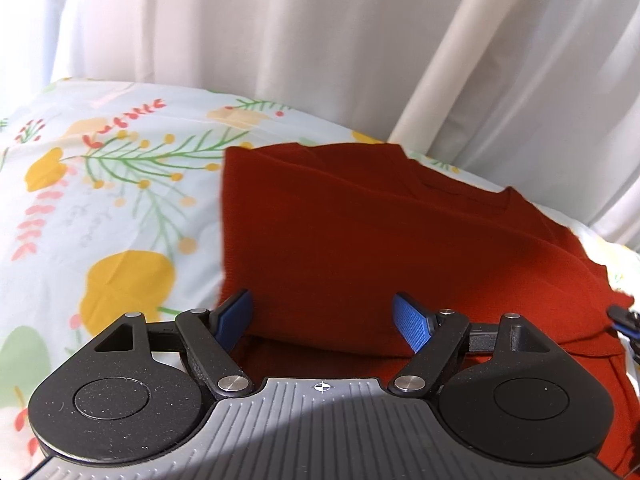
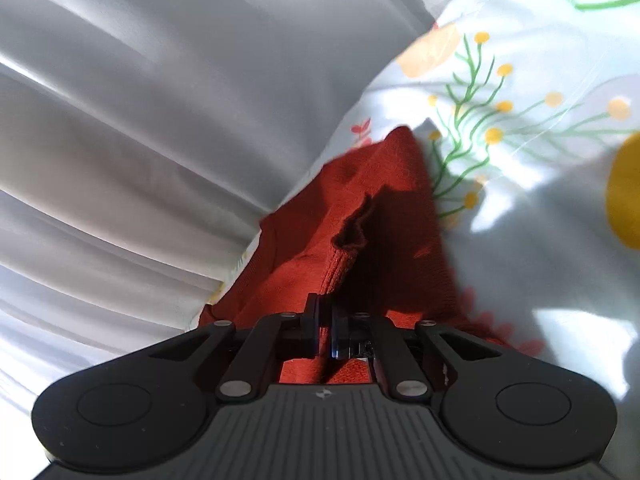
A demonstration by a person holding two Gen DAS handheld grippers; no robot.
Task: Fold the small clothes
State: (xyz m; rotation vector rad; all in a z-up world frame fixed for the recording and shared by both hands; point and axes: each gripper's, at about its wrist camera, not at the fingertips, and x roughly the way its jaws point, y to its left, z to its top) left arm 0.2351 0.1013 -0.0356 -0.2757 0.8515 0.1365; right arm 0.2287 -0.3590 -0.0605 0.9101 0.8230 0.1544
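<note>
A: We start with the white curtain [image 1: 320, 20] hanging behind everything, then the floral bedsheet [image 1: 100, 200] under us. On that sheet lies our rust-red knit sweater [image 1: 360, 232], already doubled over, near the curtain-side edge of the bed.

B: Our left gripper [image 1: 328, 320] is spread wide, its blue pads [image 1: 236, 316] either side of the near folded edge, holding nothing. Our right gripper [image 2: 330, 328] is clenched on a ribbed edge of the sweater [image 2: 360, 216], with cloth bunched up just ahead of the jaws.

A: So we judge we're mid-fold: one end pinched and lifted, the other hand free.

B: Next, we think the right hand has to carry that ribbed edge across and lay it flat, while the left either pins the fold line or takes a matching corner. A one-sided pull could skew the stack.

A: Direction?

B: In the left view the neckline dips at the far side, facing the curtain; the long axis seems to run from near left to far right, though folds hide the true outline.
</note>
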